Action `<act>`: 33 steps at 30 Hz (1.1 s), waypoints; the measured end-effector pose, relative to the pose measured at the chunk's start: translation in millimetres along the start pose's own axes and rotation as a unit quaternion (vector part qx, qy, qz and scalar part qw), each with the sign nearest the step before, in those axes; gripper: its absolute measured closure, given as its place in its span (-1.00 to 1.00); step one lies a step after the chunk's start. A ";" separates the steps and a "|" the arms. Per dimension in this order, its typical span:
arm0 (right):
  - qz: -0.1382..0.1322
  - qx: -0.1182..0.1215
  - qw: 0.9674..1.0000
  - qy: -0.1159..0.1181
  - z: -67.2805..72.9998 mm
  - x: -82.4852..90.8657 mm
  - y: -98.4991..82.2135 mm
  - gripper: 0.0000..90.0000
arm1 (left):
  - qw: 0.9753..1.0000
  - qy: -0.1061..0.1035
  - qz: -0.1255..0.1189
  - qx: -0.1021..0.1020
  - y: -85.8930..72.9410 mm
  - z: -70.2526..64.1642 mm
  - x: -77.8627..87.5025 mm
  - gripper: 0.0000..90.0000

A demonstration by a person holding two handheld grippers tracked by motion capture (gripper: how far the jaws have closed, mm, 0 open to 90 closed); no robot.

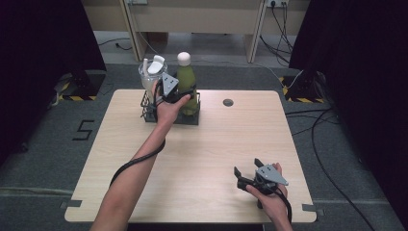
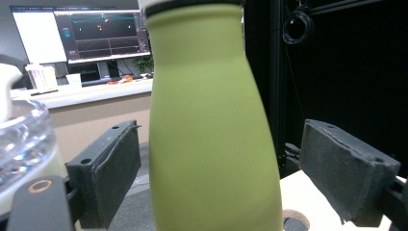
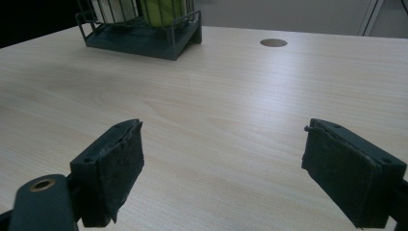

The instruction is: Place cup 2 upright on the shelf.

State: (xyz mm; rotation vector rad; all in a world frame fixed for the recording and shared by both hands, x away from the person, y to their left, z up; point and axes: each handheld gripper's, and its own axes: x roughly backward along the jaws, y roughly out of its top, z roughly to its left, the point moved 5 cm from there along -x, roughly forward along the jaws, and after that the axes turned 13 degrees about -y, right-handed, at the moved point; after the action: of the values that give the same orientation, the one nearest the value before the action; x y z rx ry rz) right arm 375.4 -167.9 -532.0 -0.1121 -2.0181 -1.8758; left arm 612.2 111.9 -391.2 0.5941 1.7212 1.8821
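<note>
The green bottle (image 1: pixel 186 89) stands upright in a dark wire rack (image 1: pixel 146 114) at the far side of the wooden table (image 1: pixel 202 159) in the high view, with a clear lidded cup (image 1: pixel 152 74) just beside it in the same rack. The left gripper (image 1: pixel 185 94) reaches around the bottle's body, while the right gripper (image 1: pixel 245 174) rests near the table's front edge, well apart from the rack.

In the left gripper view, the green bottle (image 2: pixel 211 134) stands between the two black jaws; the left pad sits just beside it, the right pad is clearly off it, so the jaws are apart and not pressing. The clear cup (image 2: pixel 21 139) shows at the left edge.

In the right gripper view, the jaws stand wide apart over bare table (image 3: pixel 221 110), holding nothing. The rack (image 3: pixel 144 36) with the bottle (image 3: pixel 161 10) sits far ahead.
</note>
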 end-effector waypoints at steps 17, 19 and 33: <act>-0.001 0.003 1.000 -0.001 0.4 -0.3 -0.1 -0.68 | 1.000 0.002 0.004 -0.009 0.4 -1.5 19.9 -0.69; -0.001 0.002 1.000 -0.002 -0.1 0.1 0.1 -0.68 | 1.000 0.000 0.003 -0.009 0.0 -2.0 23.3 -0.69; -0.001 0.005 1.000 -0.003 1.1 0.7 0.8 -0.69 | 1.000 -0.013 0.001 -0.015 1.1 -7.0 50.1 -0.69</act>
State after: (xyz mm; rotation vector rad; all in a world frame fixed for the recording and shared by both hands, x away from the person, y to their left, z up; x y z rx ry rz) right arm 374.7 -166.9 -531.1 -0.1128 -2.0314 -1.8699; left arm 569.0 138.3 -392.0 0.6066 1.6740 1.8894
